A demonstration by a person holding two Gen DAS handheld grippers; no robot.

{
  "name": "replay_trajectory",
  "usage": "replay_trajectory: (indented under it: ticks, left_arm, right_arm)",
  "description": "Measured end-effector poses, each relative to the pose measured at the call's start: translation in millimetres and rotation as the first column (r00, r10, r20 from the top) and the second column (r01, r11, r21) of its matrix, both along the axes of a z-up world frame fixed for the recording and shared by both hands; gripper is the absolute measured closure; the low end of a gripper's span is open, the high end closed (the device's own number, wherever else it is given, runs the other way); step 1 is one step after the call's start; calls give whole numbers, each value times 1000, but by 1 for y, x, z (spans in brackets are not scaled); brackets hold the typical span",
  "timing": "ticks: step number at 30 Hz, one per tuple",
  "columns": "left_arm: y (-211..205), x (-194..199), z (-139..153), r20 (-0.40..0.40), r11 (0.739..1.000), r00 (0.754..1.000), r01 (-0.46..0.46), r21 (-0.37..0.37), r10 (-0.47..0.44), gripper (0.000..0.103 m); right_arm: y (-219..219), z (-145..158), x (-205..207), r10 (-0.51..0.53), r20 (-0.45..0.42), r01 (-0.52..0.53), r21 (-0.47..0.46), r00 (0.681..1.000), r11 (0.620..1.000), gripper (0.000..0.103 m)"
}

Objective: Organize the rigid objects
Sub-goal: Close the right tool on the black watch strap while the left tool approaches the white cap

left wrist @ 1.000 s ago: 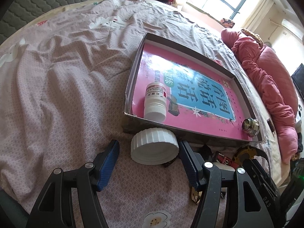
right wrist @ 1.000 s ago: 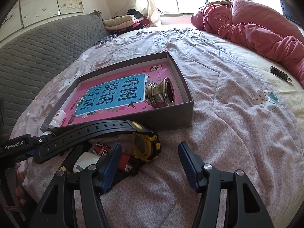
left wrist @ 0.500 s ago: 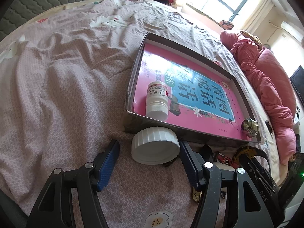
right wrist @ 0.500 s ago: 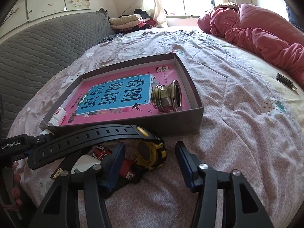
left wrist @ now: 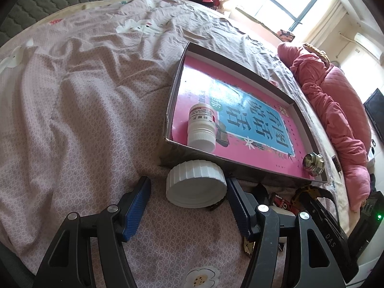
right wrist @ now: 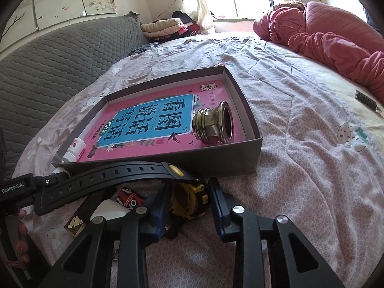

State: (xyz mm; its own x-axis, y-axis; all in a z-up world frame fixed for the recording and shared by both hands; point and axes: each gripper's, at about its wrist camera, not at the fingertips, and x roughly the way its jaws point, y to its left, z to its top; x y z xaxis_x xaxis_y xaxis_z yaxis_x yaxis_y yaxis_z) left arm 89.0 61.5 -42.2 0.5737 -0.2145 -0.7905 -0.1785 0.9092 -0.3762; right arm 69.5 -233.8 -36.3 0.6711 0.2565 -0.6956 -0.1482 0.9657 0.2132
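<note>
My left gripper (left wrist: 187,182) stands open on the bedsheet, with a white ribbed lid (left wrist: 195,184) between its blue pads. The left pad is clear of the lid. My right gripper (right wrist: 189,187) has its jaws closing around the yellow case of a black-strapped watch (right wrist: 189,199). Its pads are close on either side of the case, and the strap (right wrist: 108,175) arches off to the left. Just beyond both grippers lies a shallow grey box (left wrist: 171,105) (right wrist: 216,160) with a pink printed bottom. A white pill bottle (left wrist: 201,124) (right wrist: 74,151) and a brass fitting (left wrist: 313,163) (right wrist: 213,124) lie in it.
A red packet (right wrist: 129,199) and a white object (right wrist: 108,210) lie under the watch strap. A pink quilt (right wrist: 324,31) is heaped at the far right, a small dark object (right wrist: 367,100) lies on the sheet, and a grey padded headboard (right wrist: 48,72) stands at the left.
The right gripper's jaws have narrowed from wide apart to close around the watch case, and it has come nearer the box. The left gripper and the lid have not moved.
</note>
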Motion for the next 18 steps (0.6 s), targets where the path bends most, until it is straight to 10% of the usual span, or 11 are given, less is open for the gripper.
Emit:
replay_trajectory:
  ticks: [18]
  left_arm:
    - [-11, 8, -3, -15, 1000, 1000, 11, 20, -11, 48]
  right_arm:
    - [-5, -11, 13, 26, -47, -23, 59, 999, 998, 70]
